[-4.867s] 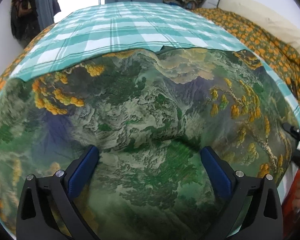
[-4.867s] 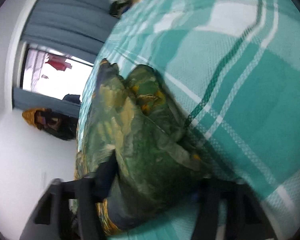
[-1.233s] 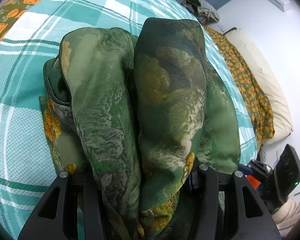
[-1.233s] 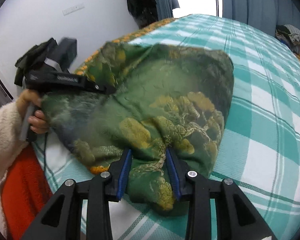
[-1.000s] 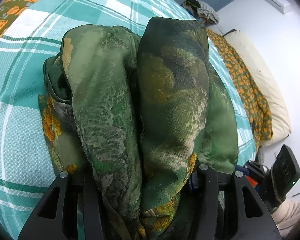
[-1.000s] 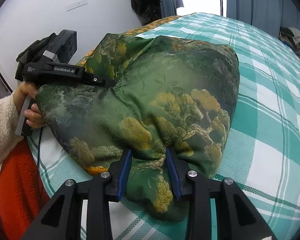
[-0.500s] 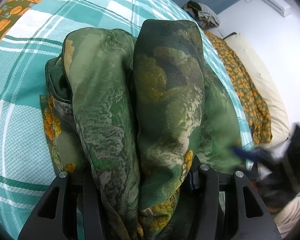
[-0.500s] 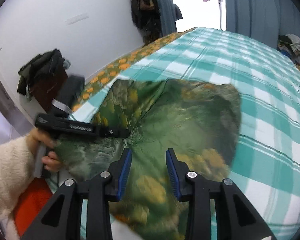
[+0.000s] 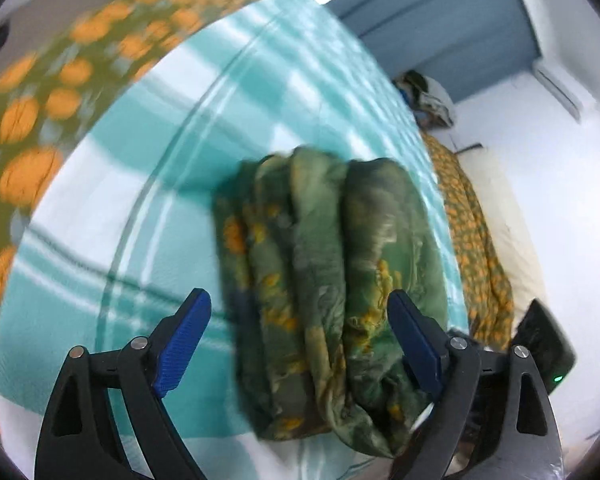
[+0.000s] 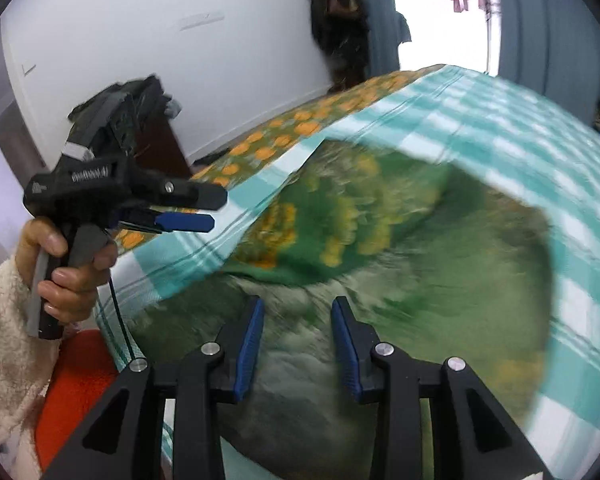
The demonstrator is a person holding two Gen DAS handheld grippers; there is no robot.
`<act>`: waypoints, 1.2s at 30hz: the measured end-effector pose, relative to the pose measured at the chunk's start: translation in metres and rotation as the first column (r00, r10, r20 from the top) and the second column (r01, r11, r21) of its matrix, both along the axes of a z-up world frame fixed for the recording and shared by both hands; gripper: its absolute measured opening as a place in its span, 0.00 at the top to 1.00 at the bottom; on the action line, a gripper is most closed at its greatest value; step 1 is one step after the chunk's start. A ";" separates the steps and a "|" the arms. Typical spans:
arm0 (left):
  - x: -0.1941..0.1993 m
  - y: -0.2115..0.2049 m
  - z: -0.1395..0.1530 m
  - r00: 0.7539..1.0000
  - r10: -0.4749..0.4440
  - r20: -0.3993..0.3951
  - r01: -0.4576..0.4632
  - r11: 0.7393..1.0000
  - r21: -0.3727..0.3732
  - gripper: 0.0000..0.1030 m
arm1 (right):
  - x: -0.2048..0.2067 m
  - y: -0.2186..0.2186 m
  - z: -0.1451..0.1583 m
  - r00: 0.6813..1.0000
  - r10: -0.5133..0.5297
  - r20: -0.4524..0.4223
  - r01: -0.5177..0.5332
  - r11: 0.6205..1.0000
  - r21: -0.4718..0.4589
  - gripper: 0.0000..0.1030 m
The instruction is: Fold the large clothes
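Observation:
A green garment with yellow flower print [image 9: 332,280] lies folded in thick layers on the teal checked bed cover [image 9: 148,184]. My left gripper [image 9: 296,320] is open, lifted off it and empty, with the folded pile below and between the blue fingers. In the right wrist view the garment [image 10: 400,248] is blurred and spreads over the bed edge. My right gripper [image 10: 298,312] is open and empty just above the cloth. The left gripper [image 10: 196,210] shows there at the left, held in a hand with a fleece sleeve.
An orange-flowered green blanket [image 9: 32,92] borders the checked cover. A cream pillow [image 9: 512,232] lies at the far right. A dark cabinet with clothes on it [image 10: 140,120] stands by the white wall. Blue curtains [image 9: 440,24] hang at the back. Red cloth [image 10: 76,376] lies low on the left.
My left gripper has let go of the folded garment, opened wide and pulled back. My right gripper has lifted away from the cloth, which lies loose on the bed.

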State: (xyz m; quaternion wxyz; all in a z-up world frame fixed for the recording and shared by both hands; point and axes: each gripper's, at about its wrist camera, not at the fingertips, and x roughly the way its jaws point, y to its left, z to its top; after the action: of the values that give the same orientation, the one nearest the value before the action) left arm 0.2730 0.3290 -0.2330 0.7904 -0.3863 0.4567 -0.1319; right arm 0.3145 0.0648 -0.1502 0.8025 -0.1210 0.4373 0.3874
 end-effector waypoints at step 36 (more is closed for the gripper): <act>0.087 -0.101 -0.058 0.975 -0.179 -0.128 0.186 0.981 0.046 0.14 | 0.061 -0.173 -0.079 0.814 -0.257 -0.521 0.416 0.884 0.214 0.19</act>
State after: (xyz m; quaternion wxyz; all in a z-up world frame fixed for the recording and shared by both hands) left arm 0.3600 0.2282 -0.2911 0.7560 -0.3270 0.5420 -0.1666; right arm 0.3752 -0.1082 -0.2292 0.7342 0.1897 0.5679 0.3201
